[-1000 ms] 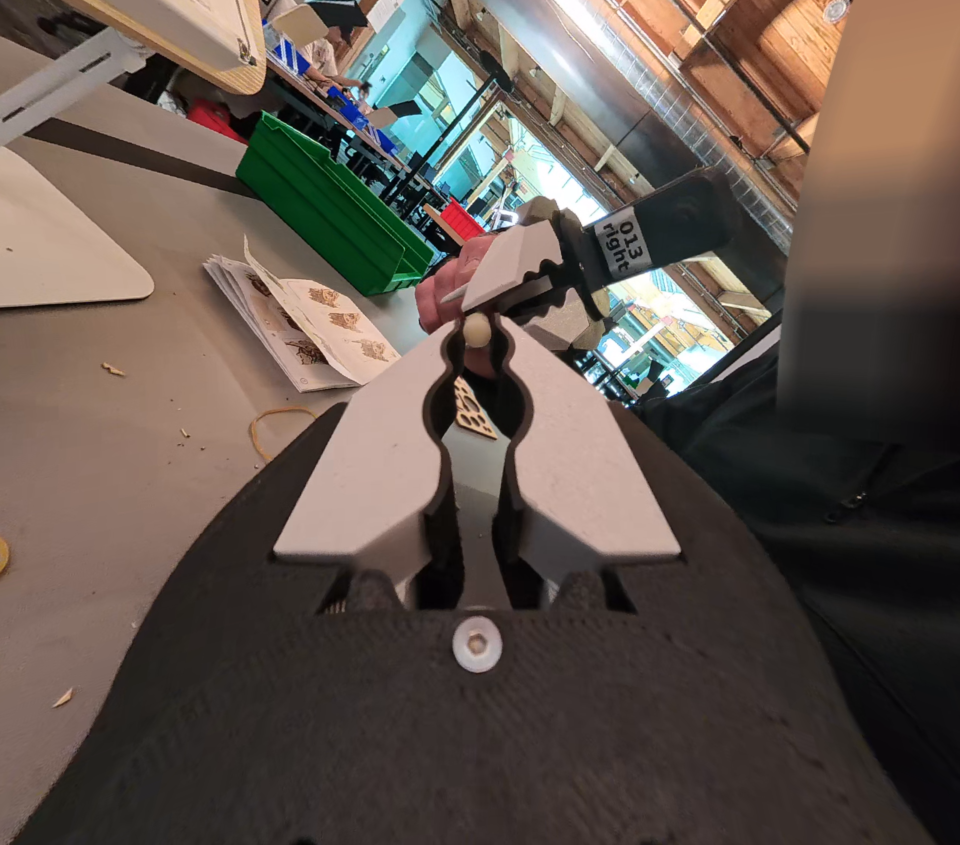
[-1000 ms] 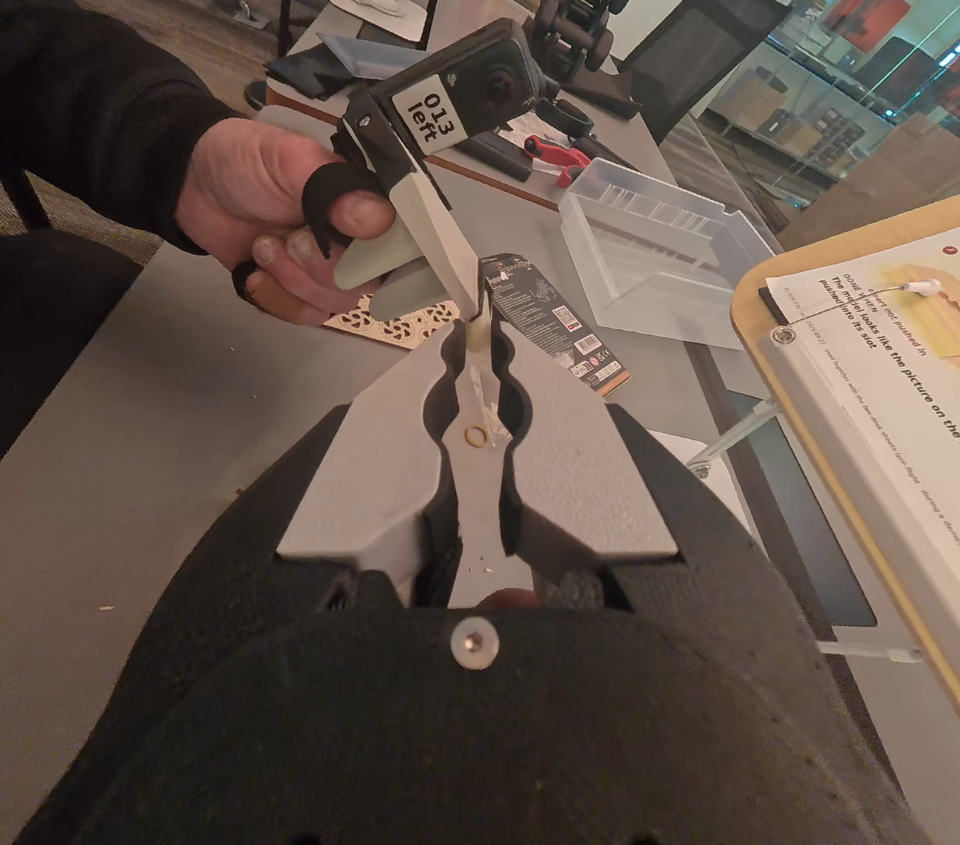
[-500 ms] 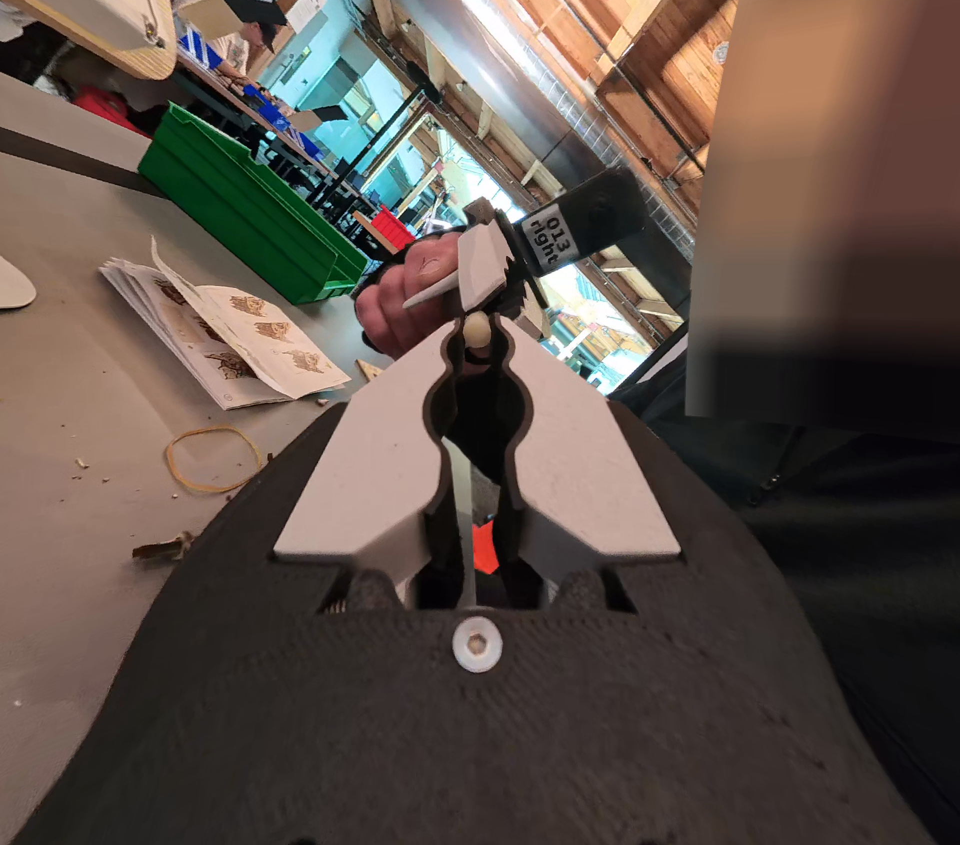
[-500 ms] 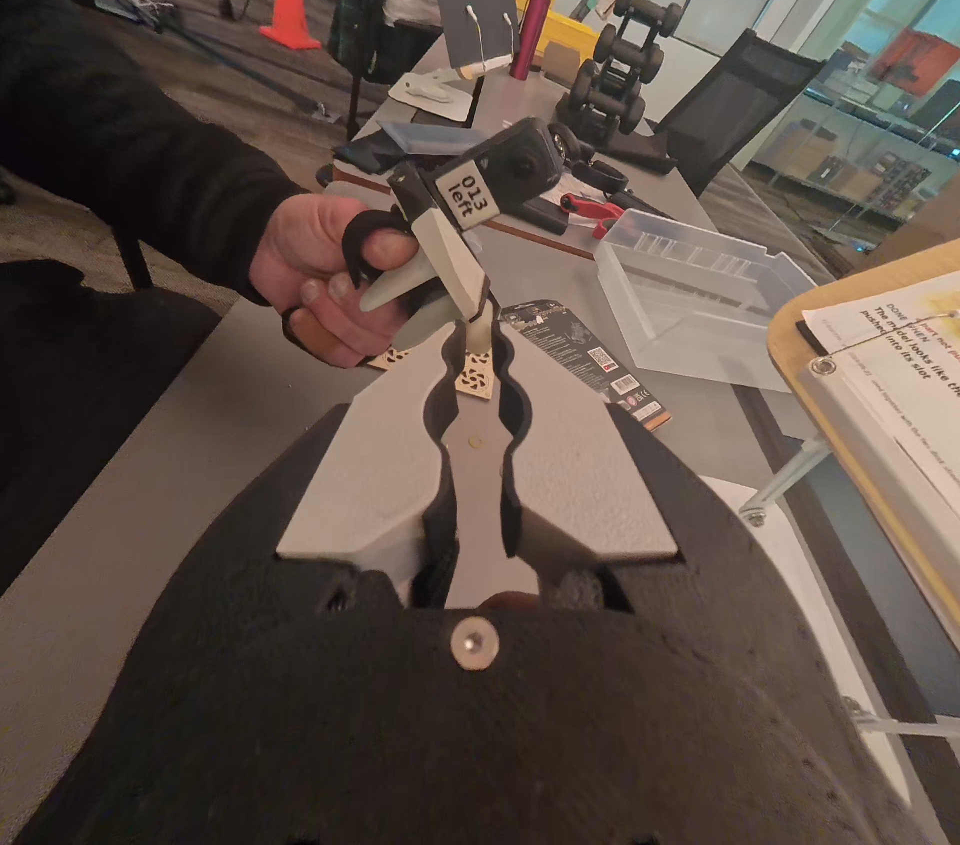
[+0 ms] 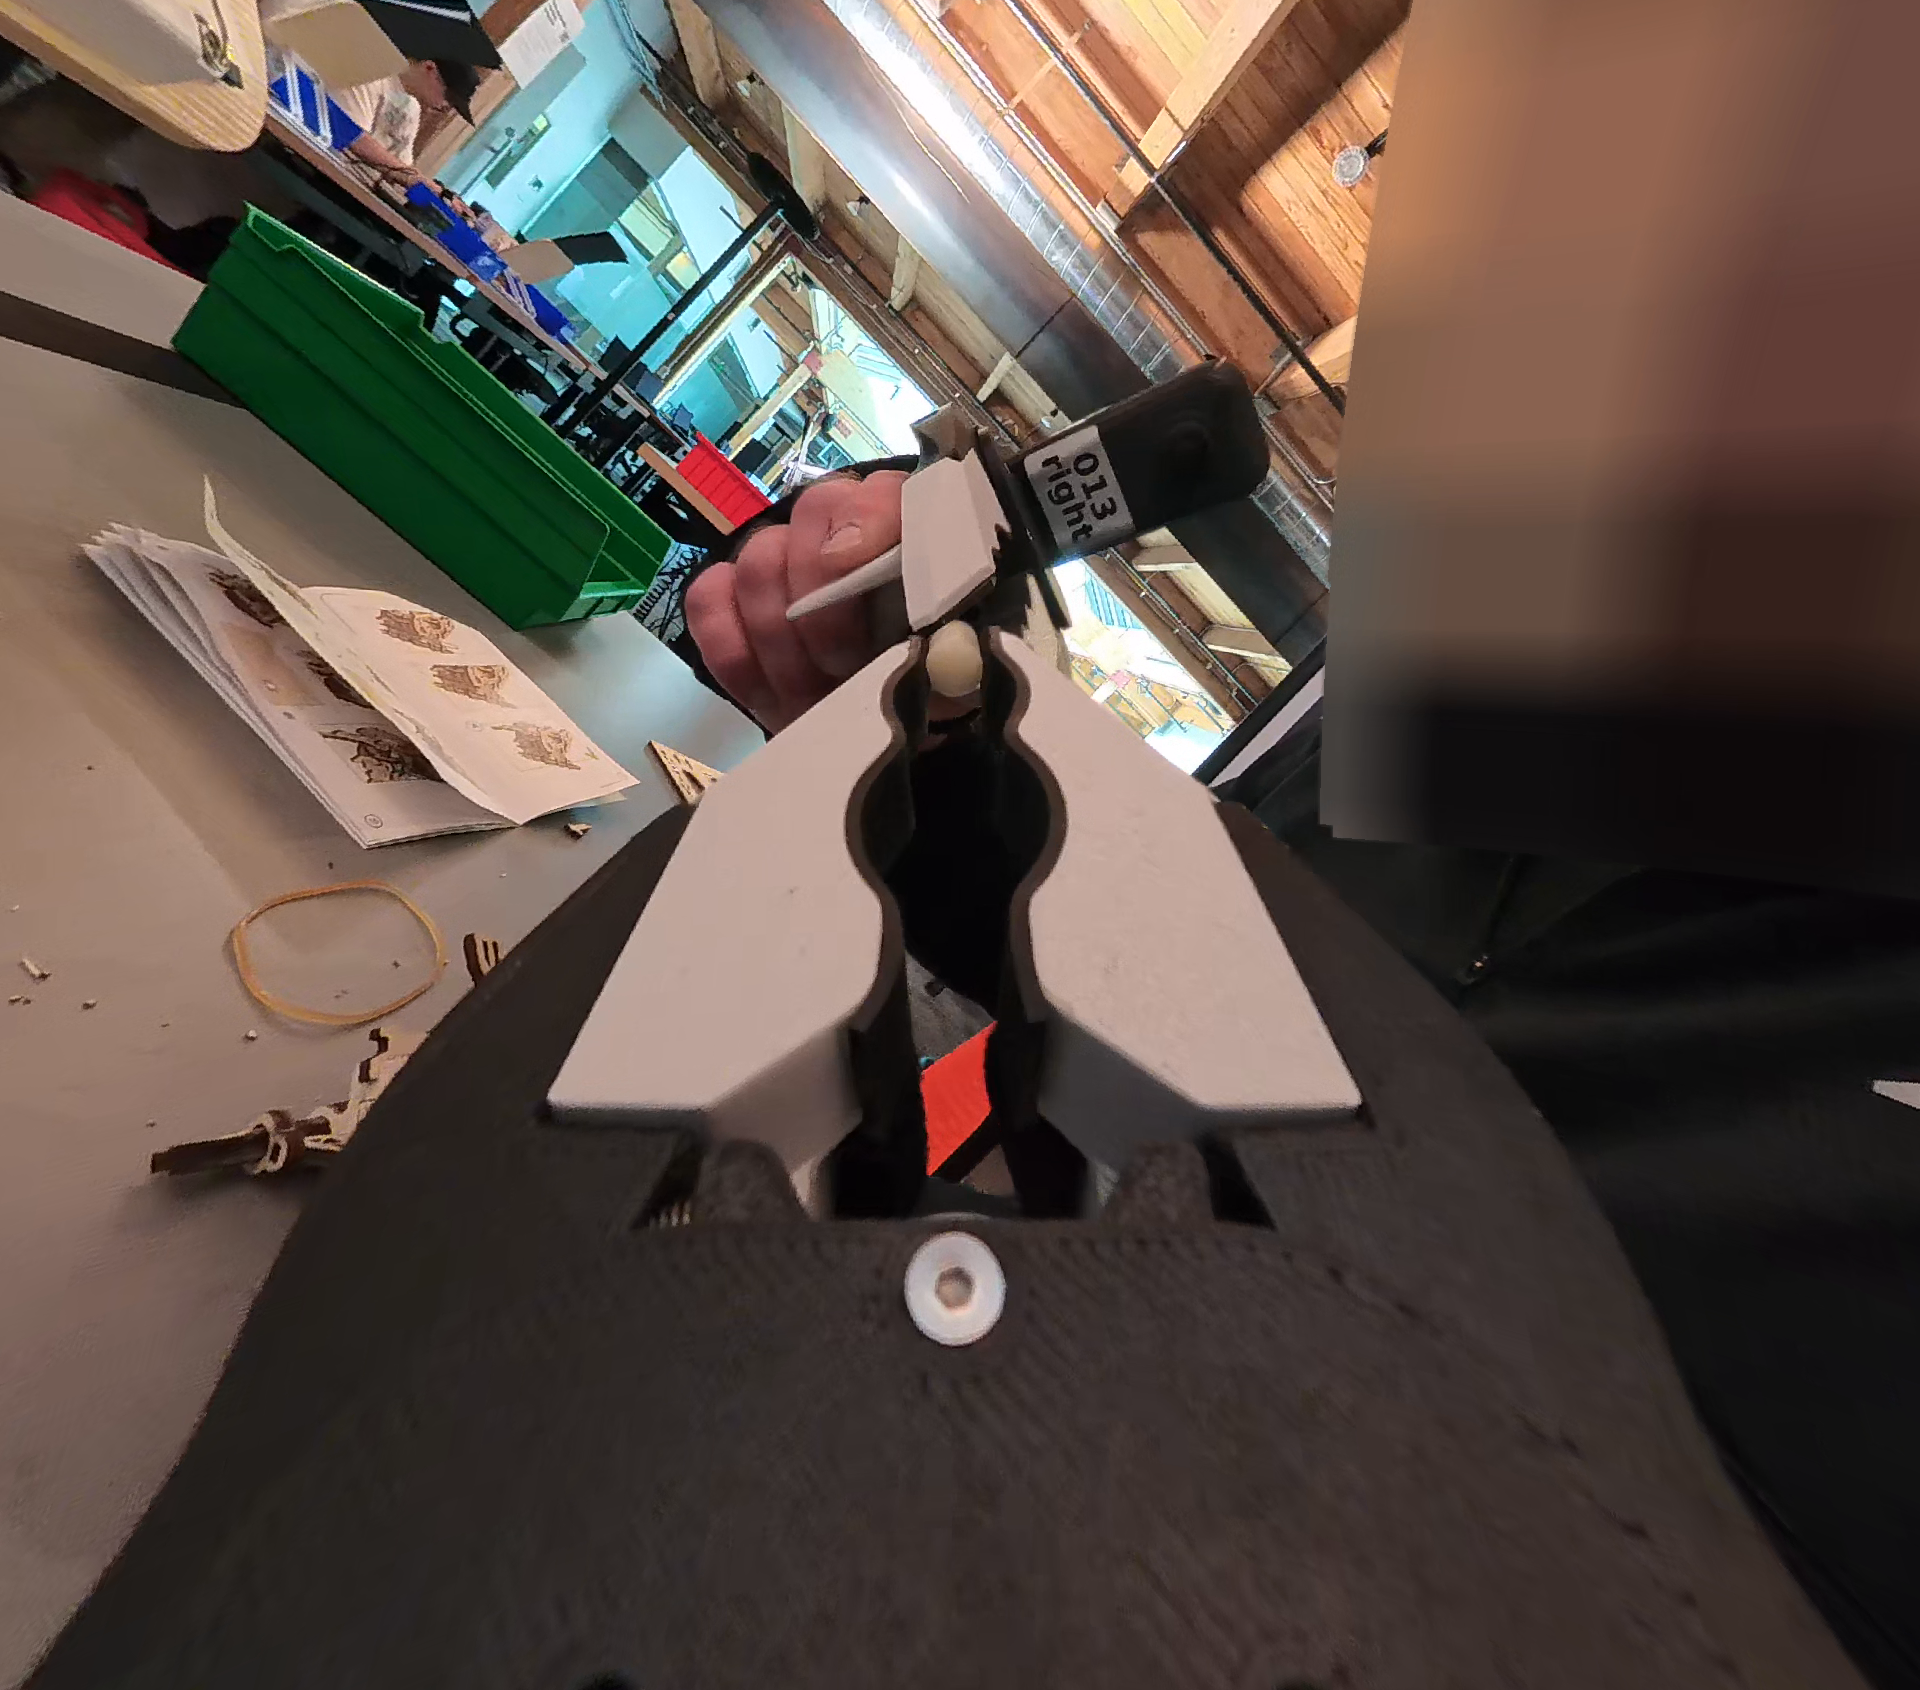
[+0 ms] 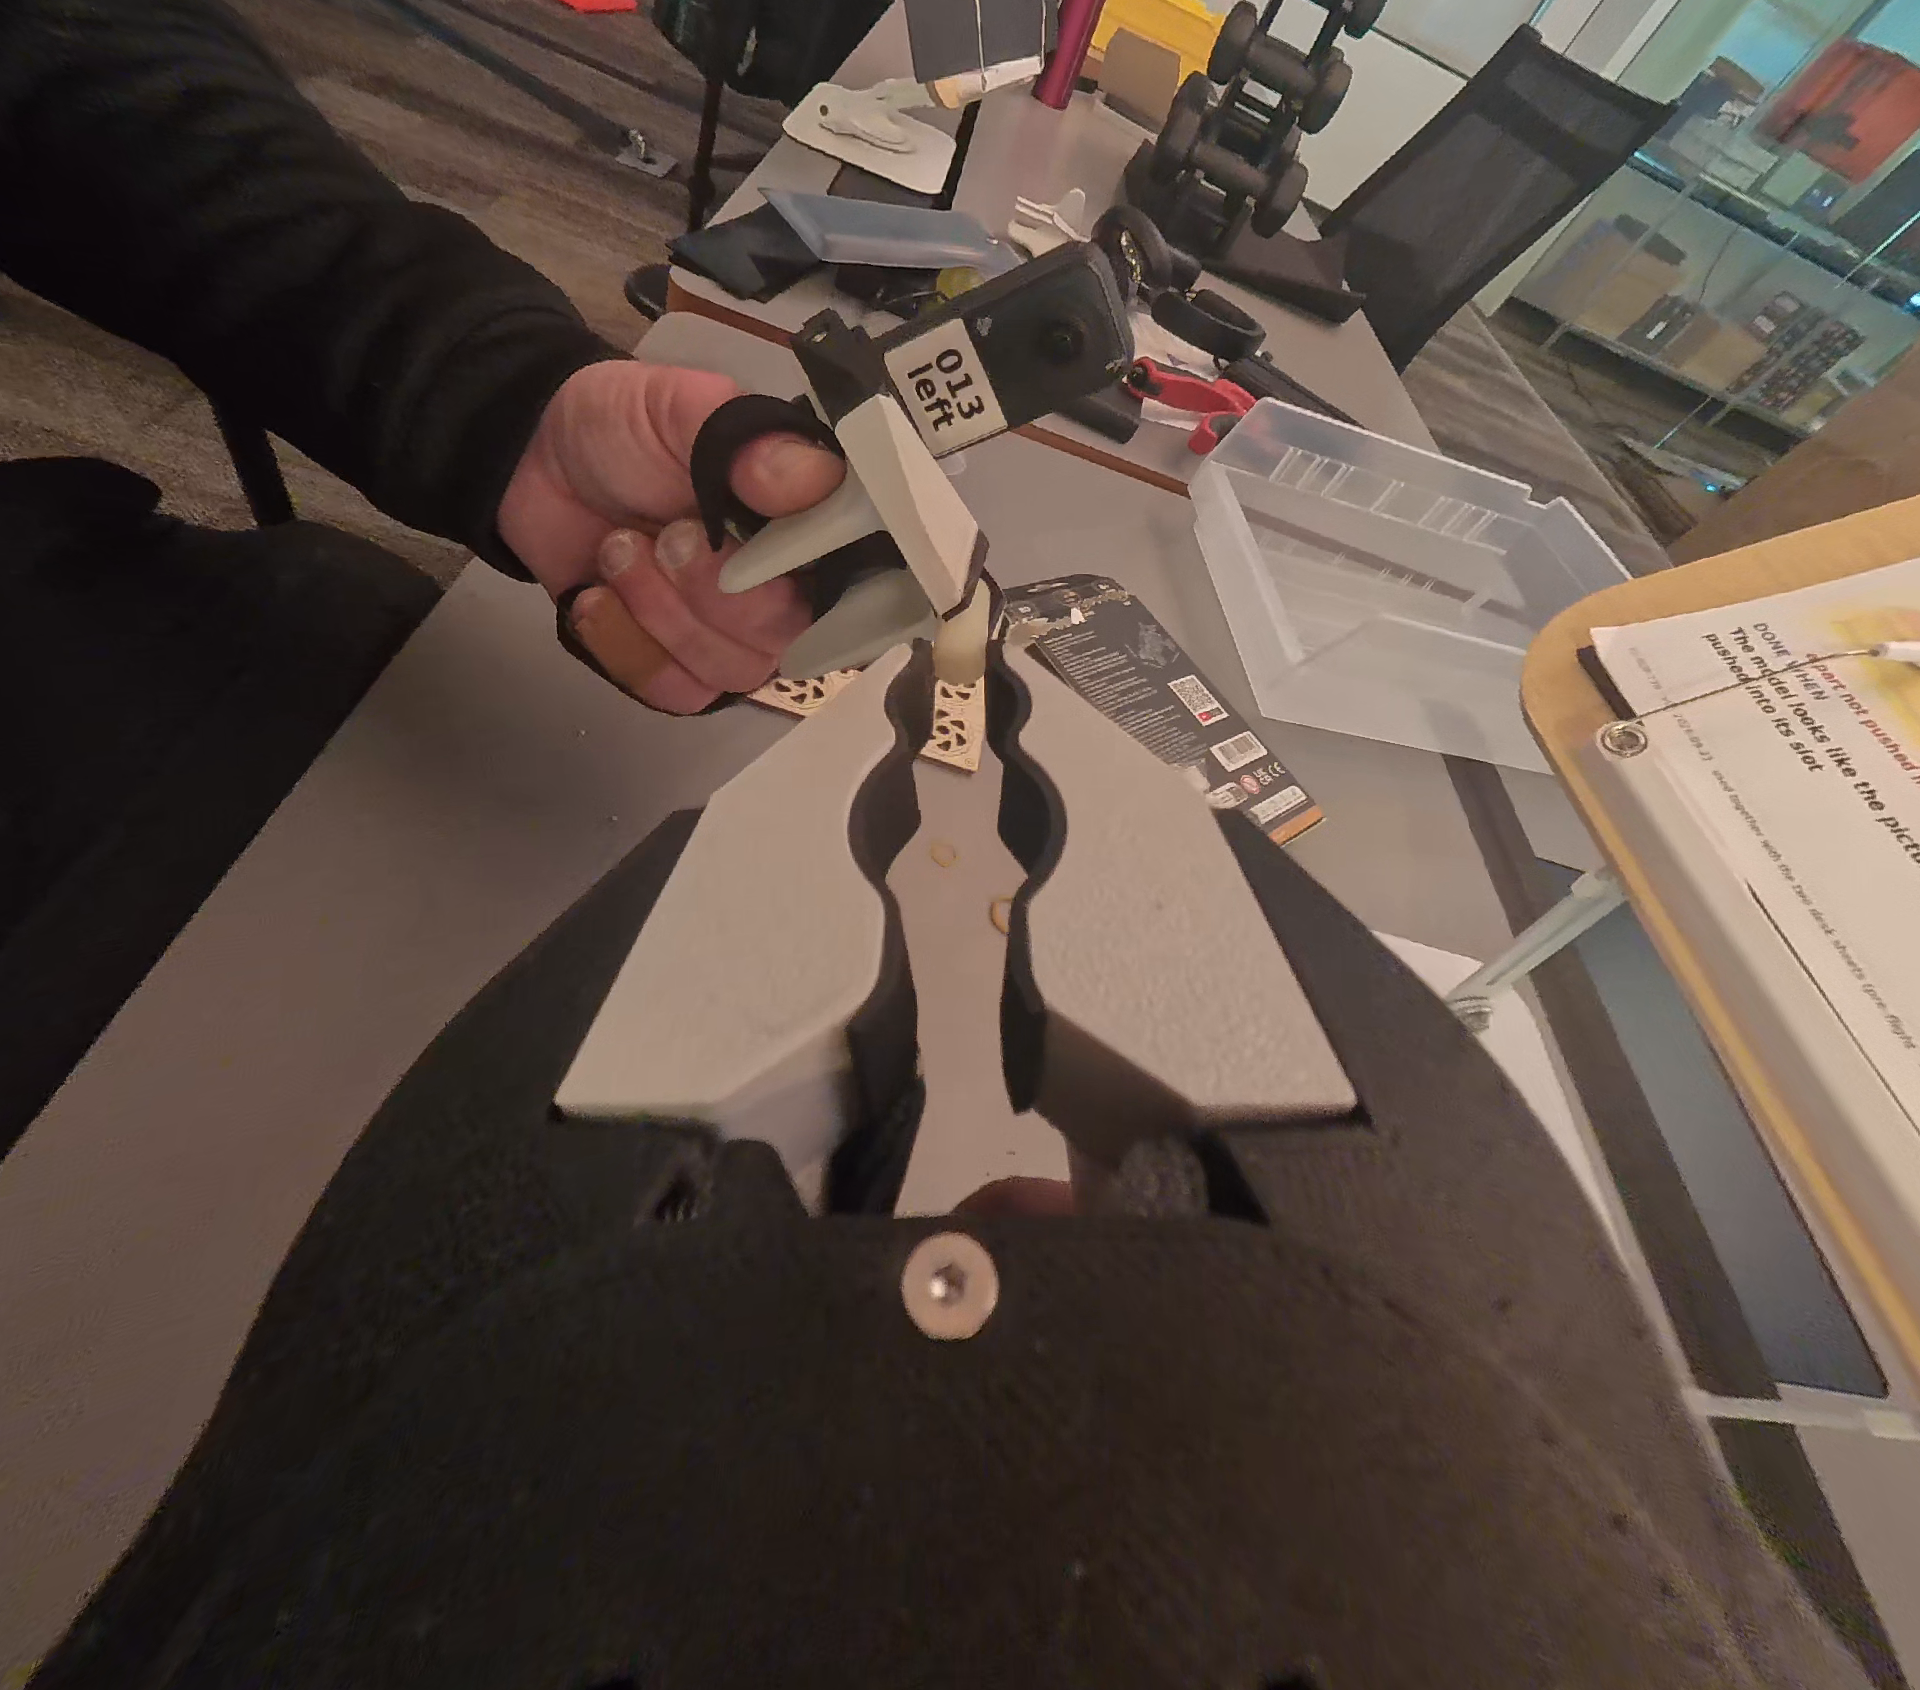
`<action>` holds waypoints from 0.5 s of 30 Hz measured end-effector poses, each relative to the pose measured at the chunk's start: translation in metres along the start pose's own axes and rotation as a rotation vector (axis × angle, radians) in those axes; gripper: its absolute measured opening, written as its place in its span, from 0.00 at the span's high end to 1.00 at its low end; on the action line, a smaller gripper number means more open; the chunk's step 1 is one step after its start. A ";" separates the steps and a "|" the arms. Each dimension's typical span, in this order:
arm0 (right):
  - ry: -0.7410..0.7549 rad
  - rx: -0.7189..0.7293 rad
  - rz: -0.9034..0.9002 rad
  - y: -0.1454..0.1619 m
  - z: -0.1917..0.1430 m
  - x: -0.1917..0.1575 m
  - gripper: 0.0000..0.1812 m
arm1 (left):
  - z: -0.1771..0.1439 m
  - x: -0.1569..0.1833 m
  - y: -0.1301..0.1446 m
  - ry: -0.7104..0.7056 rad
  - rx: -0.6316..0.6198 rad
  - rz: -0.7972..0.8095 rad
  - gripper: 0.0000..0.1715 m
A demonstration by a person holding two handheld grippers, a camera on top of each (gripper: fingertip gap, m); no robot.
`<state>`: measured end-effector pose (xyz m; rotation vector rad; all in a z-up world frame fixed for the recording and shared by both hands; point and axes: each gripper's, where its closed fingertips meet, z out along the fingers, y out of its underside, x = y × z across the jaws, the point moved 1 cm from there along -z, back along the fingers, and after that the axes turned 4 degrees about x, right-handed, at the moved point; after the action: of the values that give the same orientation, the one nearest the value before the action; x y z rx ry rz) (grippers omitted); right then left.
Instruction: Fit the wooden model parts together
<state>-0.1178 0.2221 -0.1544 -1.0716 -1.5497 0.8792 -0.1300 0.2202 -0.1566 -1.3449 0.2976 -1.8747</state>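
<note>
Held above the grey table (image 6: 260, 965), the left gripper (image 5: 952, 651) and right gripper (image 6: 958, 651) meet tip to tip, both clamped on 1 small cream rounded peg (image 6: 956, 648). A flat pierced wooden model panel (image 6: 956, 731) lies on the table just below, near a yellow rubber band (image 5: 338, 949) and an open instruction booklet (image 5: 353, 684).

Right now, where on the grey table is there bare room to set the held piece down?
Bare grey table lies left of the right gripper, below the hand. Crowded: booklet, rubber band and wood scraps; also the dark card and clear tray.
</note>
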 end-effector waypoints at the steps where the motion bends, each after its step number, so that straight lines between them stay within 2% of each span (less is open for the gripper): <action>1: -0.004 0.002 0.017 0.000 0.000 0.000 0.96 | 0.000 0.000 0.000 0.003 -0.003 0.001 0.96; 15: -0.036 0.181 0.377 -0.009 0.002 0.002 0.96 | -0.002 0.008 -0.005 0.068 0.048 -0.001 0.96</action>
<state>-0.1218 0.2206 -0.1461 -1.2402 -1.2870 1.2751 -0.1346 0.2172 -0.1488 -1.2516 0.2852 -1.9190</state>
